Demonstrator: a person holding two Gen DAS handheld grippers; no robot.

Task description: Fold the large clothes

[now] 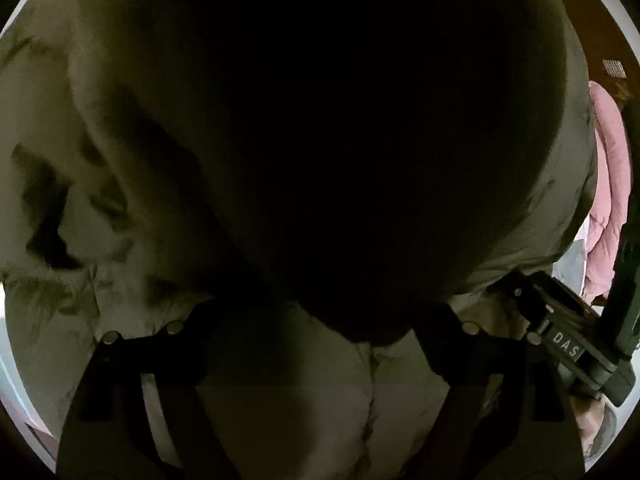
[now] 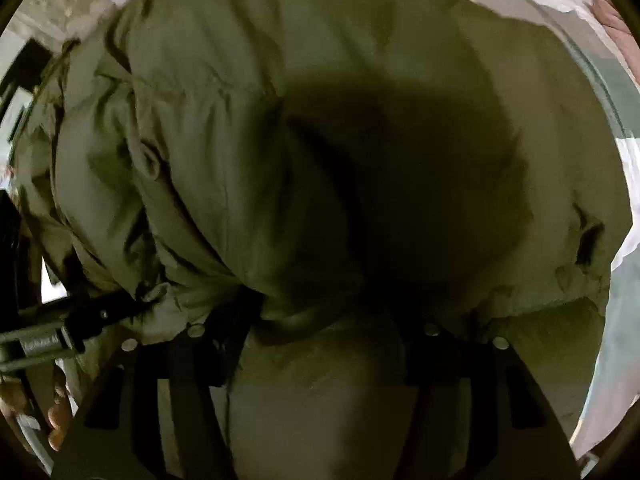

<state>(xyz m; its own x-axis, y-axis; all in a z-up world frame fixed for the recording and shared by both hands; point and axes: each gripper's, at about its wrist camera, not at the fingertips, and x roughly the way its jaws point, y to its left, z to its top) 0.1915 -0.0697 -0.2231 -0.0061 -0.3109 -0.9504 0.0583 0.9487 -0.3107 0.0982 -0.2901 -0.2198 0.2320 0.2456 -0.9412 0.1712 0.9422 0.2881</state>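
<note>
place: home bedroom | evidence: white bedsheet [image 2: 624, 168]; pink padded garment [image 1: 610, 184]; brown wooden furniture [image 1: 596, 28]

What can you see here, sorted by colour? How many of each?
Olive-green: 1, a puffy jacket filling both views.
Pink: 1, a padded garment at the right edge of the left wrist view.
White or pale: 1, a sheet under the jacket.
Black: 2, the left gripper and the right gripper, each with jacket fabric between its fingers.
Total: 5
</note>
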